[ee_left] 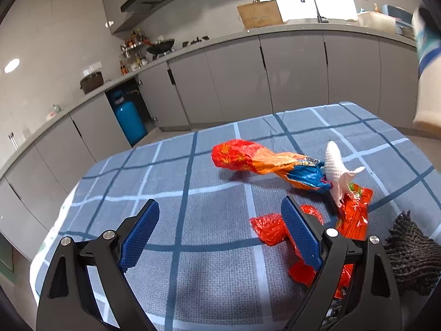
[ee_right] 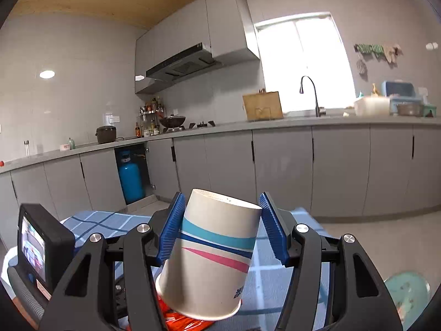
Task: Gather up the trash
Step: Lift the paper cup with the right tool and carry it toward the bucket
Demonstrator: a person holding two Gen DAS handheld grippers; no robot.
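I had the cup [ee_right: 212,251] clamped in my right gripper [ee_right: 220,226], left gripper [ee_left: 220,237] released and empty; wrappers [ee_left: 264,165] and tissue [ee_left: 337,165] were still left on the table [ee_left: 171,171].

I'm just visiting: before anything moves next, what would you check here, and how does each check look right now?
1. Paper cup sits between the right gripper pads: ok.
2. Grip firm: cannot tell; the cup is tilted.
3. Left gripper open and empty: ok.
4. Orange wrapper, white tissue and red wrappers on the checked cloth: not ok, uncollected.
5. Trash bin visible: not ok, none seen.
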